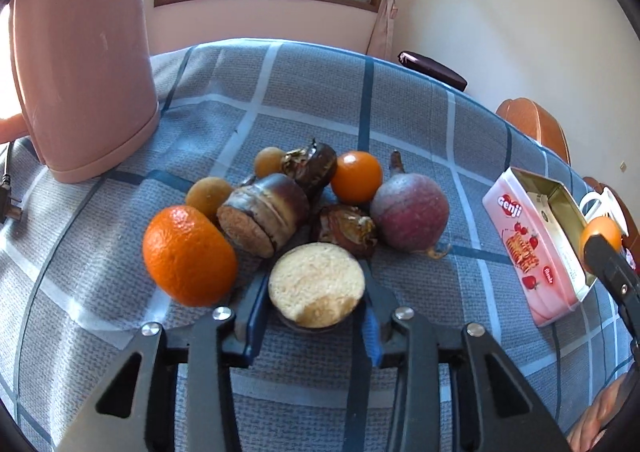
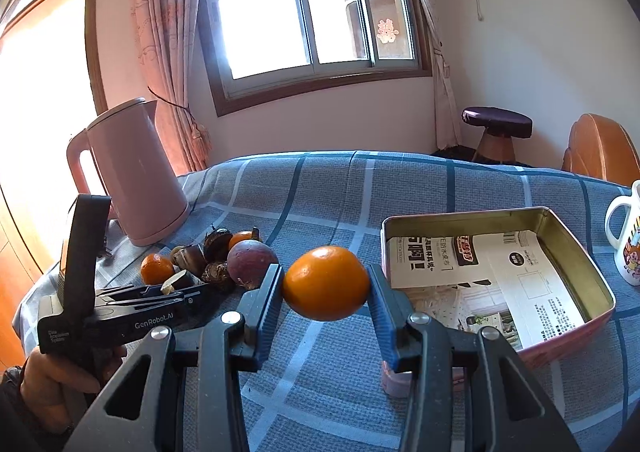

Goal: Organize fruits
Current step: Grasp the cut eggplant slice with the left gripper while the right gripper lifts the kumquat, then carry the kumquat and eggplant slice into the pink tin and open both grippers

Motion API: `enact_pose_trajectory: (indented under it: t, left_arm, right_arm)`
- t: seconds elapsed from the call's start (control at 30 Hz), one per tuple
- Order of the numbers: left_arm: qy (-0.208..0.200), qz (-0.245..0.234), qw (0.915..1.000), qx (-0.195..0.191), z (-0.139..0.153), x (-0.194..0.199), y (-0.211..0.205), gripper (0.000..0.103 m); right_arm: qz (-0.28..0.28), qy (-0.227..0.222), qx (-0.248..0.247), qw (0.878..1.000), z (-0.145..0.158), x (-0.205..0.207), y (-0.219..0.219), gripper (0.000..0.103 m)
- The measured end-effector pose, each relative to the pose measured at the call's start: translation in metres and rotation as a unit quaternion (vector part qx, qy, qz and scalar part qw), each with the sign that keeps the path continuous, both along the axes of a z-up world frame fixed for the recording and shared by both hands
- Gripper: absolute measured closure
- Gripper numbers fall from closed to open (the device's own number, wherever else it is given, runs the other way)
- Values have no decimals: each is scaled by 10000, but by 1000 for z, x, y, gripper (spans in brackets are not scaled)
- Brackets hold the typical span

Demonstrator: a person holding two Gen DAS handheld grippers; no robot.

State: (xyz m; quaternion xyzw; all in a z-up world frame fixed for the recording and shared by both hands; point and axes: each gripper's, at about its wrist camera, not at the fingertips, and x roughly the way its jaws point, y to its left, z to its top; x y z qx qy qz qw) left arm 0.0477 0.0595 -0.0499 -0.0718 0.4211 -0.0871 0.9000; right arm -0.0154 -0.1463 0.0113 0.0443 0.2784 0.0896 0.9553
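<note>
Right gripper (image 2: 326, 288) pinches our orange (image 2: 326, 283); tin (image 2: 576, 260) lies ahead-right, long axis running away. Left gripper (image 1: 316, 306) clamps cut piece (image 1: 316, 288) (nearer fruit pile (image 1: 304, 195)); right nearer tin.

A pink electric kettle (image 2: 136, 171) stood upright on the blue plaid tablecloth (image 2: 360, 187) at about ten o'clock in the right wrist view, its handle turned to the left. A white mug (image 2: 626, 236) with a cartoon print sat at three o'clock near the table's edge. Beyond the table, a dark-cushioned stool (image 2: 497, 123) stood at two o'clock, beside an orange wooden chair back (image 2: 600, 147). A window (image 2: 304, 7) with pale curtains (image 2: 160, 11) filled twelve o'clock. In the left wrist view a black power plug (image 1: 6, 195) lay at nine o'clock.
</note>
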Motion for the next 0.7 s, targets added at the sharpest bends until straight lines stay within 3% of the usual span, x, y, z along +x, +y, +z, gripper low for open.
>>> enact_pose_trajectory:
  t: [0.17, 0.3, 0.47, 0.7]
  left_arm:
    - [-348, 139, 9993, 22, 12, -14, -1, 62]
    - [-832, -100, 9965, 58, 36, -29, -21, 62]
    - [-1395, -639, 9881, 66, 65, -35, -69, 62]
    - [-1374, -1377, 9808, -124, 72, -28, -158, 62]
  right_arm:
    - [-161, -242, -173, 9994, 9, -5, -14, 59]
    - [-566, -372, -318, 9972, 14, -5, -47, 59]
    - [-1073, -222, -225, 9937, 10, 0, -104, 59]
    - [-1283, 171, -146, 9915, -6, 8, -157, 59]
